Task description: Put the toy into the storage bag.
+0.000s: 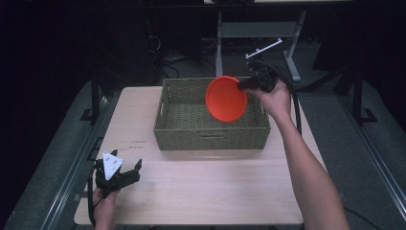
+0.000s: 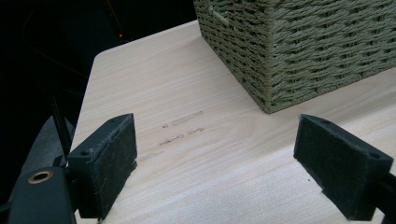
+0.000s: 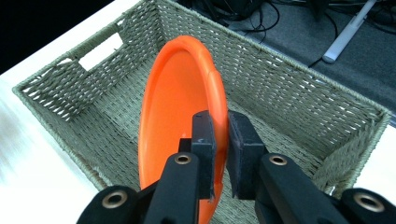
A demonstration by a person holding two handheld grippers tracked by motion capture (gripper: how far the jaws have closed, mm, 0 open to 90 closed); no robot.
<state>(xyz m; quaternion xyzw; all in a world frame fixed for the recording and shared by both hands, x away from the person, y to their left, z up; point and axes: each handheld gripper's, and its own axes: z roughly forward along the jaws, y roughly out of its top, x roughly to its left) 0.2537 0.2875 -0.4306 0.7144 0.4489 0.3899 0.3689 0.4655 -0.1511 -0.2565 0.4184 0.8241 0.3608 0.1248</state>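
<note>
Open desk (image 1: 206, 187) lies ahead of the left gripper (image 2: 215, 158), its jaws spread wide w/ bare wood between them; the woven basket (image 2: 299, 51) corner blocks the way just beyond, to the right. Right gripper (image 3: 219, 140) jaws pinch an orange plate (image 3: 177, 107) on edge over the basket interior, walls all round below.

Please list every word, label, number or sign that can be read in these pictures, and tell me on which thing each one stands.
None can be read.
Faint dark marks on the table, near the woven basket: short lines like print, too faded and blurred to read.
No text shows on the orange plate, the basket or either hand-held gripper.
</note>
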